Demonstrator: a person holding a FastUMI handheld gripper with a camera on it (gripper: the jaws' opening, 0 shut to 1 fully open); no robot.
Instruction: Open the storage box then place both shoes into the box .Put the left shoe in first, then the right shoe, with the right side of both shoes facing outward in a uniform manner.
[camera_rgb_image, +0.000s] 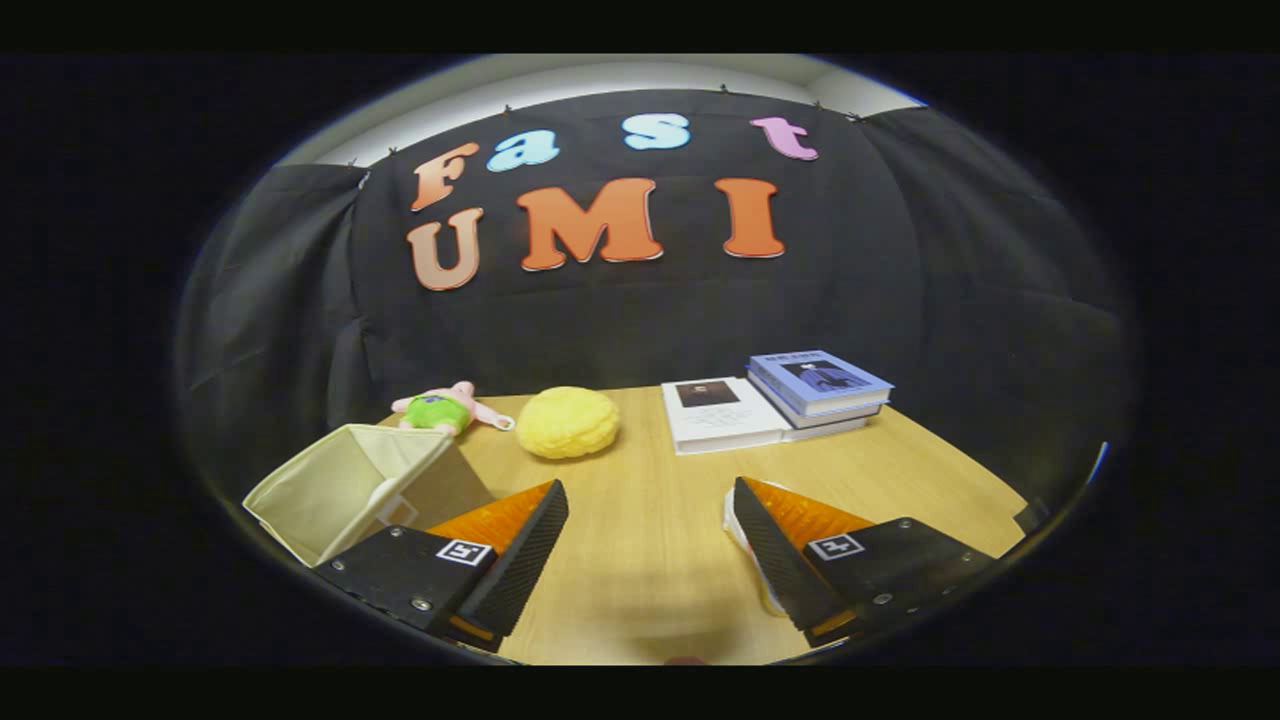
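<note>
A: Start at the claw (648, 545). How do its fingers stand?

B: Wide apart, with nothing between them but bare table (650, 520). They hover above the wood and grip nothing.

A: And the storage box (345, 490)?

B: Take that as the landmark. It is a pale fabric box, tipped so its open mouth faces up and toward the claw, and it sits just left of the left finger. Its near corner lies close to the table's front-left edge.

A: Any shoe in sight?

B: A sliver of something white (742, 540) peeks out from behind the right finger, well to the right of the box. I cannot tell whether it is a shoe.

A: What room is there to move?

B: From the box rightward, a broad lane of open wood runs between the fingers and on ahead of them. Beyond the box, near the table's far edge, lies a small plush toy (448, 409) in pink and green. Just right of it sits a round yellow plush (568, 422).

A: Farther right?

B: A white book (722, 414) lies flat, and touching its right side is a short stack with a blue book (818, 381) on top. Both sit well apart from the box, by the far edge, against the black cloth wall (960, 300).
</note>
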